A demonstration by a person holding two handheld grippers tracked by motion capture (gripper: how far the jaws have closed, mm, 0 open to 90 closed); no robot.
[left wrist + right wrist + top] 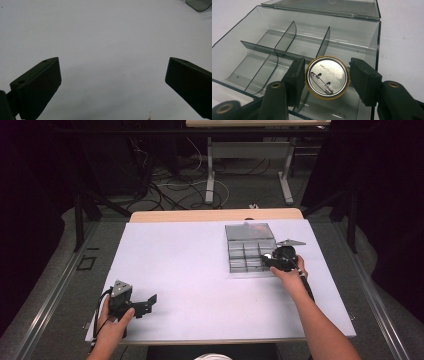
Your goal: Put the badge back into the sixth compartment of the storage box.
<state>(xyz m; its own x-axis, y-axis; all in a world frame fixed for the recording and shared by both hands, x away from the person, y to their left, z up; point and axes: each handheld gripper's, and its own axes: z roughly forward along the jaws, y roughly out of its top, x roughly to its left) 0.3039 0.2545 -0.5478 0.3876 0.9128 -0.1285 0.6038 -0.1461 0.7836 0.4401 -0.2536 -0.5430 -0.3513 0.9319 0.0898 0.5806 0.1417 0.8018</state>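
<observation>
Right gripper clamped on a round pin badge, back side up, safety pin slanting across the silver disc. Held just above the near compartments of the open clear box, dividers directly below and ahead. Faint stamped lettering on the badge back, too small to read. Left gripper wide apart, empty, well off to the side over bare table.

The left claw looks down on the white worktop; its two black jaws rise from the lower corners, set wide apart, with bare surface between them; a corner of a grey transparent box shows at the top right edge.
</observation>
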